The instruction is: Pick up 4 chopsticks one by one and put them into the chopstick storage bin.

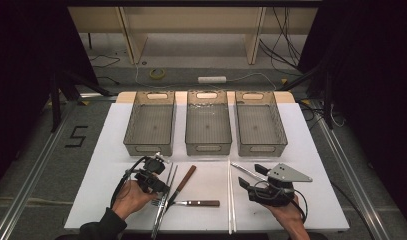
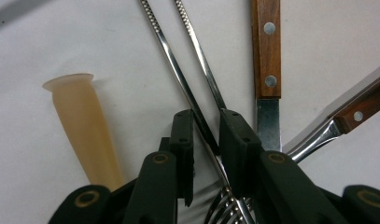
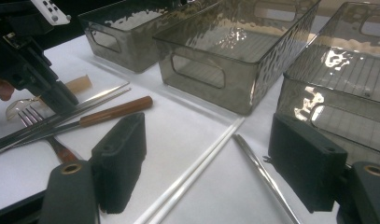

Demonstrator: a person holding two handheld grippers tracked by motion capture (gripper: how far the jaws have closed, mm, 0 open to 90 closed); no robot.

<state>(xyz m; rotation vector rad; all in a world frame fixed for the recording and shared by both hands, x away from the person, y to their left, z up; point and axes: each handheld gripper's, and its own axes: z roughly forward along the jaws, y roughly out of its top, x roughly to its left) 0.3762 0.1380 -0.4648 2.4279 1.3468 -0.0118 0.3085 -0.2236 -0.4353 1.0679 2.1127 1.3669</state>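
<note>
1. While the left claw [image 2: 206, 140] sits low over the cutlery pile, its jaws are nearly together around the metal chopsticks [image 2: 187, 84]; pad contact can't be confirmed.
2. Chopsticks lie on the white desk [image 1: 116, 150], crossing a fork [image 2: 227, 207], just beside the wooden-handled knife [image 2: 267, 56].
3. Beige silicone tube [image 2: 87, 135] lies left of the jaws, apart.
4. Right claw [image 3: 211, 158] has jaws wide apart, nothing between the pads, hovering over white chopsticks [image 3: 197, 168].
5. Three grey bins [image 1: 208, 122] stand behind, side by side.
</note>
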